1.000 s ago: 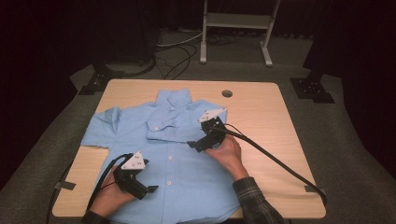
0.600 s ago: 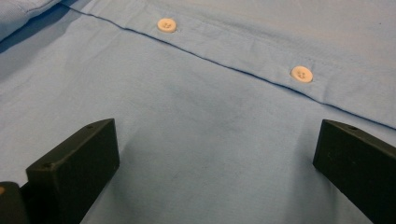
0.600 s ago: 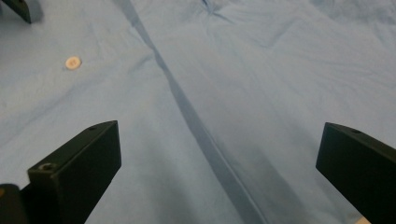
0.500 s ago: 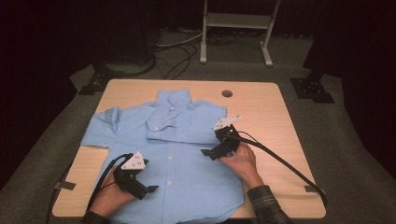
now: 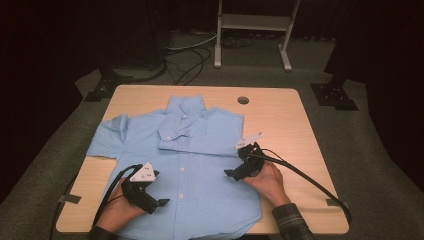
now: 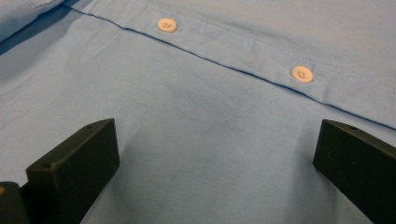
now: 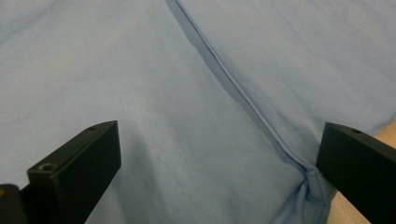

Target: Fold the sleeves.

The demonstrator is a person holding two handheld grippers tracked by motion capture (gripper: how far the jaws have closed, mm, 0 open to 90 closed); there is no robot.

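Bright tabletop, dark surroundings, soft focus

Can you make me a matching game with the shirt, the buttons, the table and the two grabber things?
Things:
1. shirt
2. buttons
3. table
4. left gripper and right gripper

Descriptions:
A. light wood, round hole near the far edge
B. black jaws spread wide, over the cloth
C. light blue, spread flat, one sleeve folded across the chest
D. small, white, in a row down the front

Pairs: 1-C, 2-D, 3-A, 4-B
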